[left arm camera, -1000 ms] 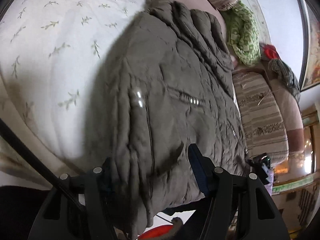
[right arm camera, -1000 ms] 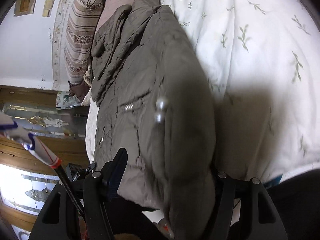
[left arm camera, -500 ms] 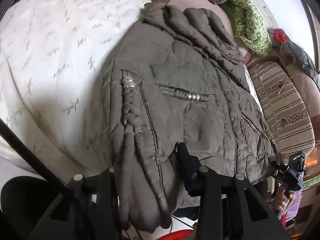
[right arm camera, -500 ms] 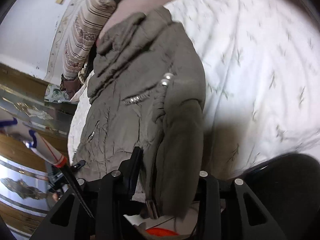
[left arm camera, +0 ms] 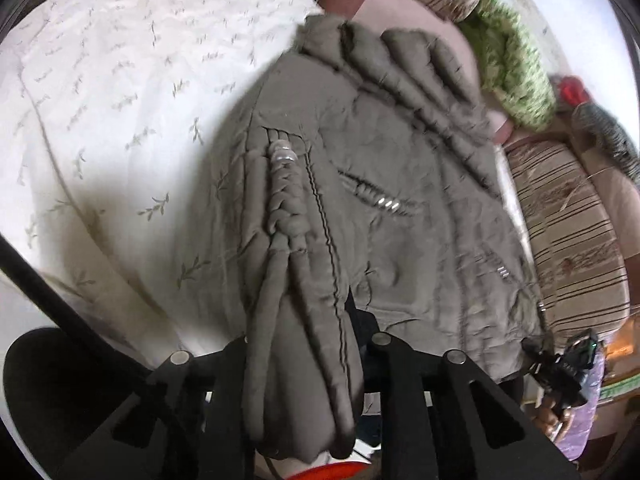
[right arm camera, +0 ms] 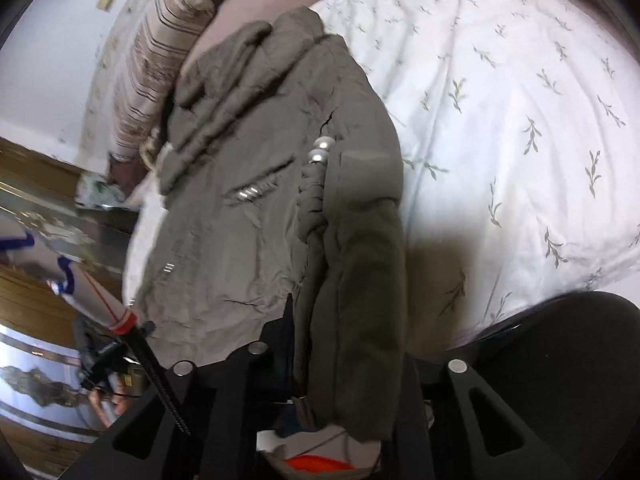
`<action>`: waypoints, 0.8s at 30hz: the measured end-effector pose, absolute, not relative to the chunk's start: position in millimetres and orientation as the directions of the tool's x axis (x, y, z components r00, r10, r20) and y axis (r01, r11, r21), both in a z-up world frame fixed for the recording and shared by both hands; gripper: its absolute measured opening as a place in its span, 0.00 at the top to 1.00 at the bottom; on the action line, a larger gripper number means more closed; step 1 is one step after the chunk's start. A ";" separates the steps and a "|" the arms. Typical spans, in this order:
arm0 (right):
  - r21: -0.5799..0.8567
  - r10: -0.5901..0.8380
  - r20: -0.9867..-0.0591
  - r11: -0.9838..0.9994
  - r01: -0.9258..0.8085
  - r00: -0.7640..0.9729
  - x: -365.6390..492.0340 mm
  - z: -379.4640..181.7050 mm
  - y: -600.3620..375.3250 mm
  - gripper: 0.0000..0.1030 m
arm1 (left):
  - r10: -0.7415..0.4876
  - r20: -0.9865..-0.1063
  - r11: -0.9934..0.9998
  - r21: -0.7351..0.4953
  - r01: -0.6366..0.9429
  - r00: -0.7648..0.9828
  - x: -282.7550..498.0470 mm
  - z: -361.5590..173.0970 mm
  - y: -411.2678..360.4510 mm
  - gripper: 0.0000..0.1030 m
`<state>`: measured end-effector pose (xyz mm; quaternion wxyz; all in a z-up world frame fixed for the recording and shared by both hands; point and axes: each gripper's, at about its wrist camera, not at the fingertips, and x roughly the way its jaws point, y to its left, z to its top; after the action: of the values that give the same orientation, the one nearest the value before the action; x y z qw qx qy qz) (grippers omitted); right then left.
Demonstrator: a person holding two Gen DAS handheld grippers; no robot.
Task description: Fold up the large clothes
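Both claws closing tighter on jacket, hem more bunched

Daylight is cast brightly across the white leaf-print quilt; shadow pools toward 6 o'clock, edges bent and smeared by fisheye blur.

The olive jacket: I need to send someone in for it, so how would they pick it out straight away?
Start from the bed with the white leaf-print cover. At its edge nearest the striped cushions lies the olive jacket, a crumpled quilted coat. No other thing there is olive with silver snaps, and its near hem is bunched between the closing jaws of the left gripper and the right gripper.
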<state>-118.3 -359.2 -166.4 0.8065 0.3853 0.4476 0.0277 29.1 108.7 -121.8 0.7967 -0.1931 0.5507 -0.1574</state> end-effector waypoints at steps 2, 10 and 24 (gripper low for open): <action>0.655 0.395 -0.680 0.705 0.270 0.618 -125.5 -150.1 -357.5 0.83 | -0.478 -0.798 0.868 -0.492 0.061 0.366 14.8 -101.3 112.1 0.84; 0.629 0.396 -0.658 0.756 0.179 0.640 -147.0 -107.7 -346.7 0.83 | -0.411 -0.823 0.908 -0.408 0.096 0.392 -9.1 -85.0 109.9 0.84; 0.589 0.332 -0.602 0.799 0.122 0.726 -20.9 -13.1 -366.9 0.83 | -0.367 -0.755 0.917 -0.393 0.073 0.543 140.5 15.2 77.7 0.83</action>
<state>-20.9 -366.9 -13.1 0.8754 0.3113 0.3650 0.0600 140.5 77.7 15.2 0.8638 -0.1596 0.4607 -0.1275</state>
